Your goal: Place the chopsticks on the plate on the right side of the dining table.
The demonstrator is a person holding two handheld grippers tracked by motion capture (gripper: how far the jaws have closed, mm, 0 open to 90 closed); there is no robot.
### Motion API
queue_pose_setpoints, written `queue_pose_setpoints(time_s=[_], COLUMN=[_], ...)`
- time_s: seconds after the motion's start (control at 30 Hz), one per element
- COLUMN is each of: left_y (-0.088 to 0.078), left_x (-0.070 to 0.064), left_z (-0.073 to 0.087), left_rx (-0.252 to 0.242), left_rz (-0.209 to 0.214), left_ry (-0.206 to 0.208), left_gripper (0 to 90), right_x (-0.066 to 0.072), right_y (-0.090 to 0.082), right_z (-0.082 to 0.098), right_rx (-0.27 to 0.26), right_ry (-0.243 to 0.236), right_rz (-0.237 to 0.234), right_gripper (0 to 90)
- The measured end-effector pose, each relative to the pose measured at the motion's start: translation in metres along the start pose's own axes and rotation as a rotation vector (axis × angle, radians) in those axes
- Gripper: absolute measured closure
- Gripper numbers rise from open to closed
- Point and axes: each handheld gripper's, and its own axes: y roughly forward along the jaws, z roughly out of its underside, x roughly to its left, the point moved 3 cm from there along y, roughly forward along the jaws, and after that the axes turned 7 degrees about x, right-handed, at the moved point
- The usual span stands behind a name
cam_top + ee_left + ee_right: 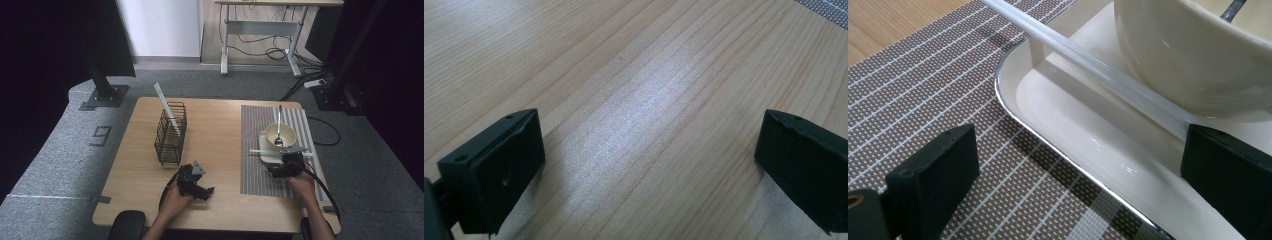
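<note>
Hovering low over the placemat [260, 150], the right claw [1083, 165] has its jaws spread apart with nothing between them, straddling the near rim of the cream tray [1068, 135]. A white straw-like stick [1088, 67] lies across that tray just ahead, its long axis running sideways past the jaw tips and right beside the bowl [1193, 55] with a spoon [279, 127]. Right claw is clearly the closer one. The left claw [649, 165] sits open over bare surface [634, 75] near the front edge, well apart, by the wire basket [170, 132].
</note>
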Motion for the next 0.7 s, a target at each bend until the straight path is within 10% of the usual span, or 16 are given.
queue_pose_setpoints(time_s=[0.7], left_y=[0.0], left_x=[0.0], left_z=[0.0], left_rx=[0.002], left_rz=[0.002], left_ry=[0.004], left_gripper=[0.0], right_x=[-0.024], right_y=[-0.021], right_z=[0.008], right_rx=[-0.025], right_ry=[0.061], right_rz=[0.063], right_gripper=[3.7])
